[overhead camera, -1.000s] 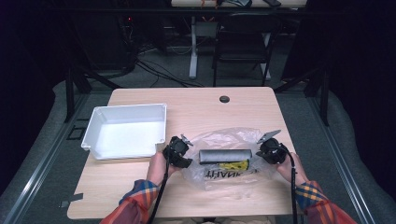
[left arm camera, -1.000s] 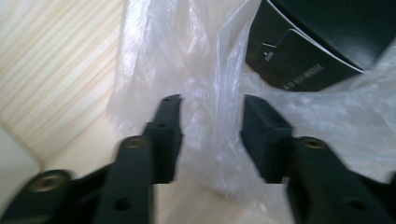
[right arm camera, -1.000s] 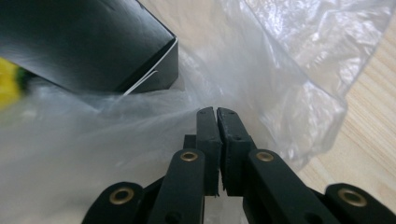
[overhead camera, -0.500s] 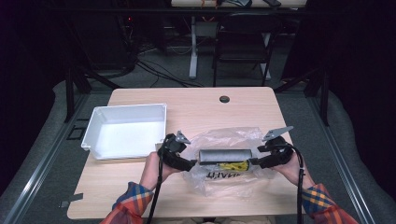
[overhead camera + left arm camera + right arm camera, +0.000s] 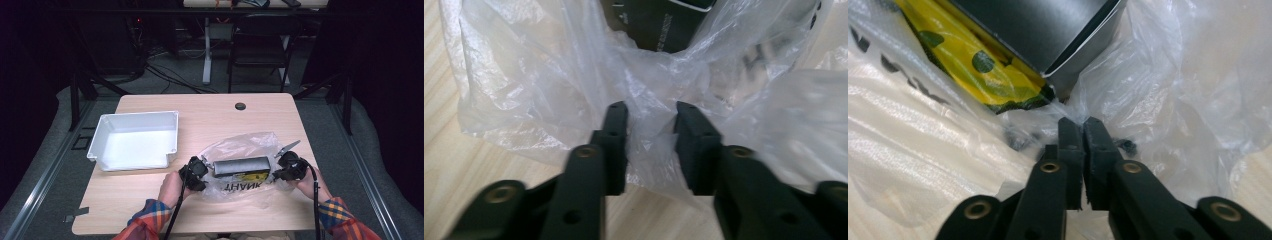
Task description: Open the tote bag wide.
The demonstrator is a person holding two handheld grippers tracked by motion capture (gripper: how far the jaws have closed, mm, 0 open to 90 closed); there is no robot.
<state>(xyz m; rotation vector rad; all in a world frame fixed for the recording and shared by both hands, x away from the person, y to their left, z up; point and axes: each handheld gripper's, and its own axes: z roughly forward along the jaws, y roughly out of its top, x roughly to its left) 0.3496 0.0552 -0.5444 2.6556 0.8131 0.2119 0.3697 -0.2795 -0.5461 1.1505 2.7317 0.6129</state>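
Note:
A clear plastic bag (image 5: 245,145) printed with "THANK" and a yellow patch (image 5: 973,65) lies on the table's near right part. A long black box (image 5: 242,166) lies in its folds. My left gripper (image 5: 202,175) is at the bag's left end. Its jaws have just been closing and still stand a little apart, with bunched bag film (image 5: 549,75) between them (image 5: 650,112) and the box (image 5: 659,25) beyond. My right gripper (image 5: 277,172) is at the bag's right end. It is shut (image 5: 1079,125) on a pinch of the bag's film (image 5: 1188,75), just below the box's corner (image 5: 1038,25).
An empty white tray (image 5: 137,120) stands on the wooden table's left half, a short way from my left hand. A small black grommet (image 5: 240,106) sits near the far edge. Beyond the table are a chair (image 5: 260,45) and cables on a dark floor.
Both hands have shifted slightly along the bag's ends, out and back in. The bag's film is bunched a little more around the box. The box has stayed in place.

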